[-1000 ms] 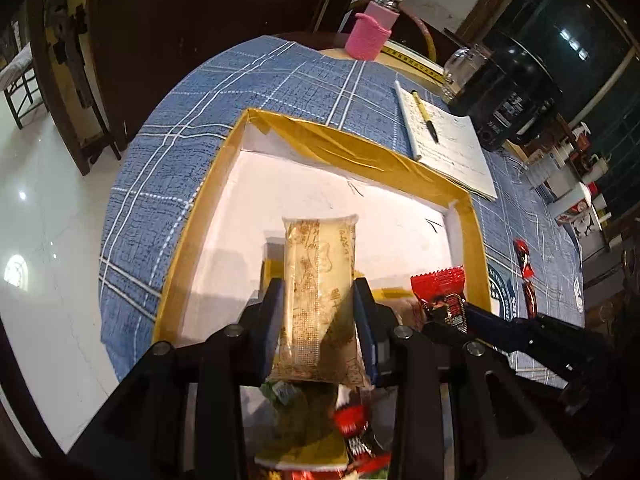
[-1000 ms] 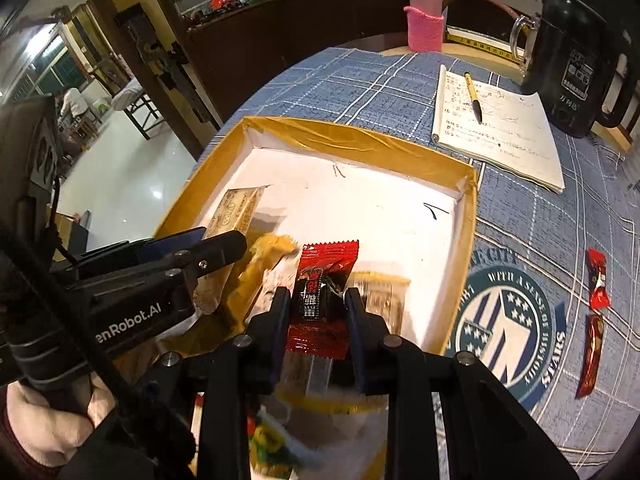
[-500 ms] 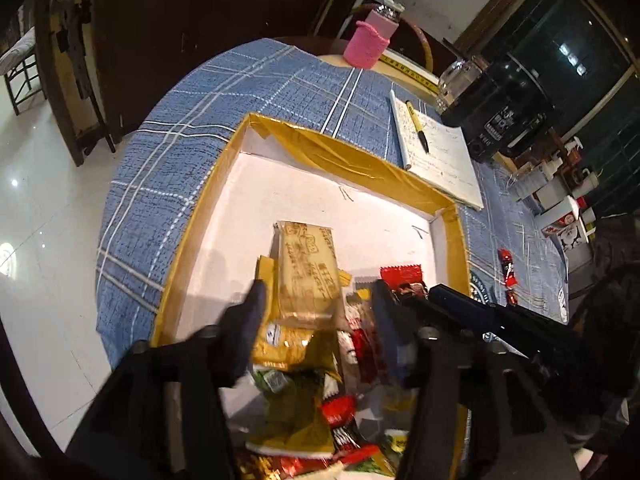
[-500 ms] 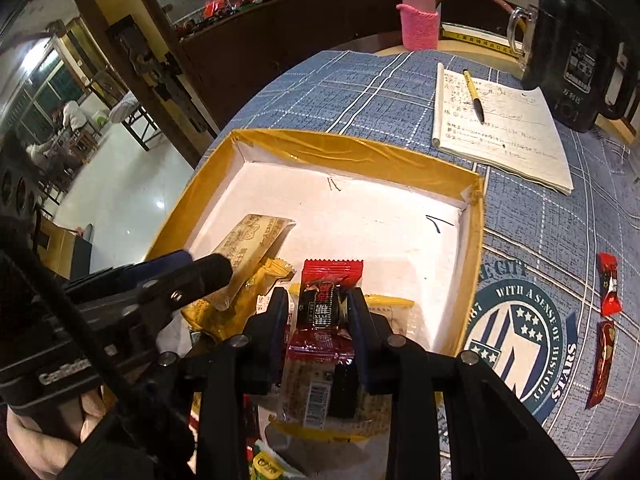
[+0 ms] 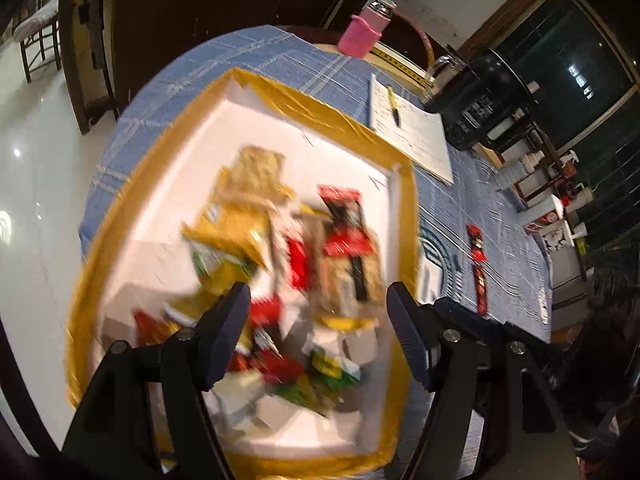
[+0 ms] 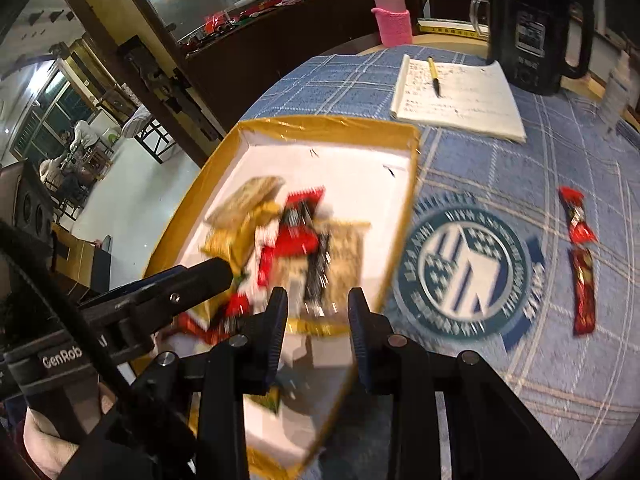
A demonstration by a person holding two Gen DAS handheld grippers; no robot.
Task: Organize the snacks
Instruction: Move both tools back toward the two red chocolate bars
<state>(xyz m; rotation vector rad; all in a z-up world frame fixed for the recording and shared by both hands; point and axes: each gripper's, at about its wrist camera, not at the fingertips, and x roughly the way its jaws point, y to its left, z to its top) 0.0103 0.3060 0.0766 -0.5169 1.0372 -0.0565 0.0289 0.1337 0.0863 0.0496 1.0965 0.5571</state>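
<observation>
A white box with gold-taped walls [image 5: 332, 116] [image 6: 320, 126] sits on the blue checked tablecloth and holds a pile of snack packets. A tan biscuit packet [image 5: 256, 176] [image 6: 248, 196] lies at the pile's far end; a red packet [image 5: 344, 220] [image 6: 298, 224] lies beside it. My left gripper [image 5: 318, 312] is open and empty above the pile's near side. My right gripper [image 6: 318, 312] is open and empty over the box's near right part. Two red snack bars [image 5: 478, 264] [image 6: 578, 256] lie on the cloth right of the box.
An open notebook with a yellow pen [image 5: 408, 136] [image 6: 456, 92] lies beyond the box. A black kettle [image 5: 488, 104] [image 6: 532, 24] and a pink-sleeved bottle [image 5: 362, 32] [image 6: 392, 16] stand at the back. A round blue emblem [image 6: 468, 268] marks the cloth right of the box.
Both grippers opened and pulled back. The left let go of the tan biscuit packet and the right let go of the red packet; both now lie in the box.
</observation>
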